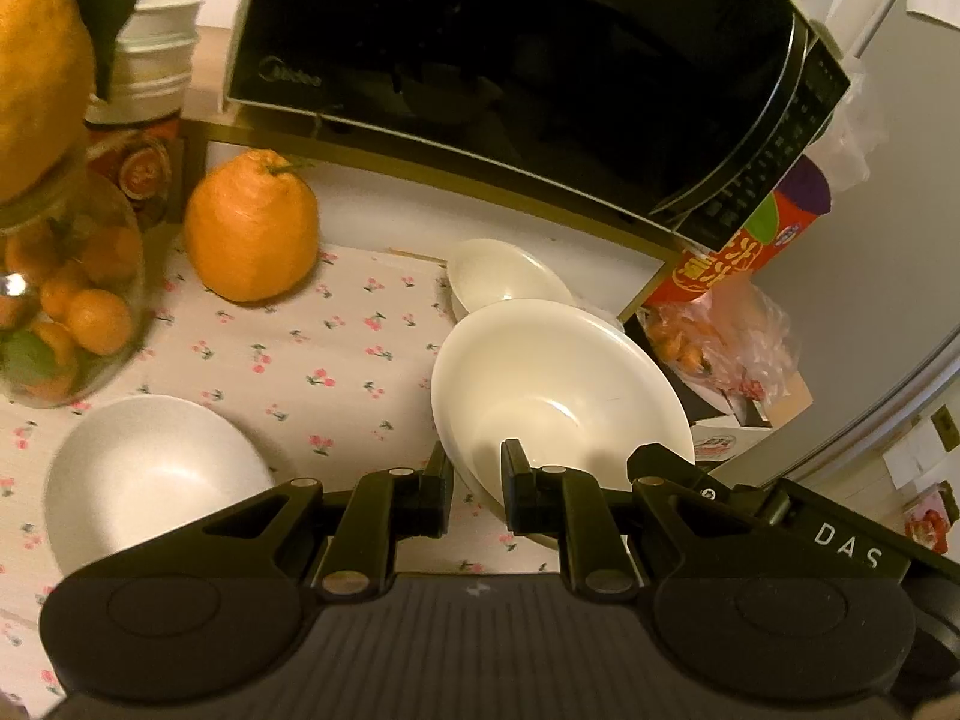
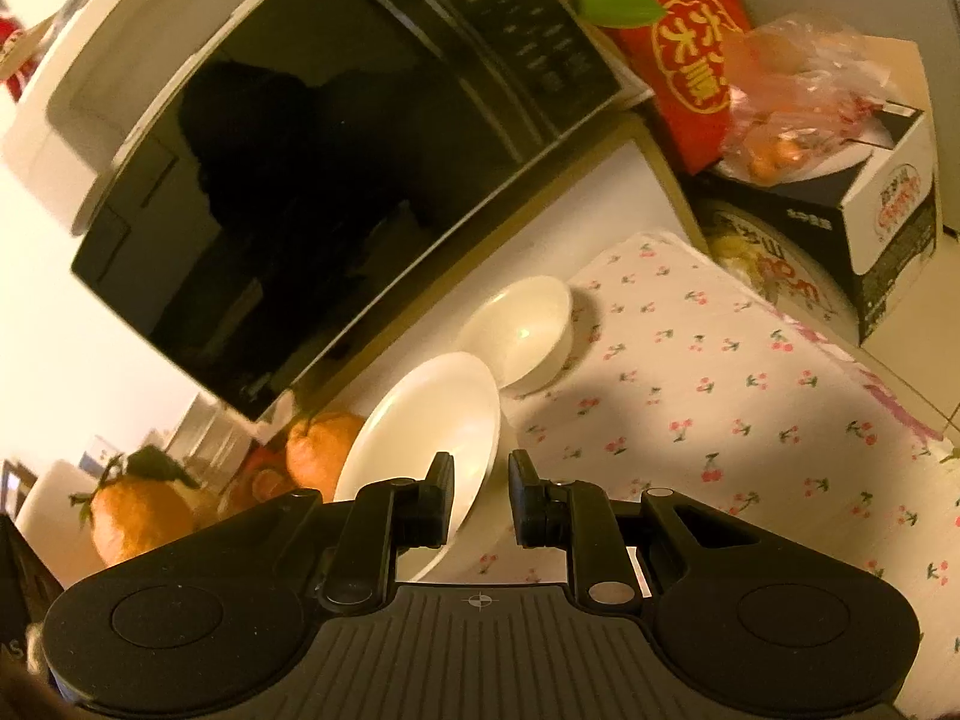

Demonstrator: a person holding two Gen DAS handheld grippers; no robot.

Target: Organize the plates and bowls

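Both my claws were nearly closed and pinched on the rim of the same wide white plate (image 1: 558, 384). My left claw (image 1: 478, 489) had one pad inside the dish and one outside its near edge. My right claw (image 2: 480, 498) bit the rim the same way from the other side. The plate sat tilted between them and looked to me clear of the cherry-print cloth (image 1: 300, 360). It was over the right half of the desk (image 1: 384, 222), towards the back edge and in front of the microwave (image 1: 510, 60).

I judged the plate to be glazed ceramic: stiff, fairly heavy for a thin pinch, and slick under the pads. It would chip if it knocked against anything hard. A grip on the rim alone lets such a dish swing, so two holds on opposite sides seemed the sound way to carry it, kept as level as I could manage. The flat lip just inside the edge was the best place for the pads, as the curved wall further in would let them slide.

The small white bowl (image 1: 510, 276) stood near the back edge, just behind the plate and partly hidden by it. Any lowering there would need care to avoid glaze striking glaze. A second white bowl (image 1: 156, 480) sat by the front edge on the left, well apart. It had a deeper wall, best taken over its rim.
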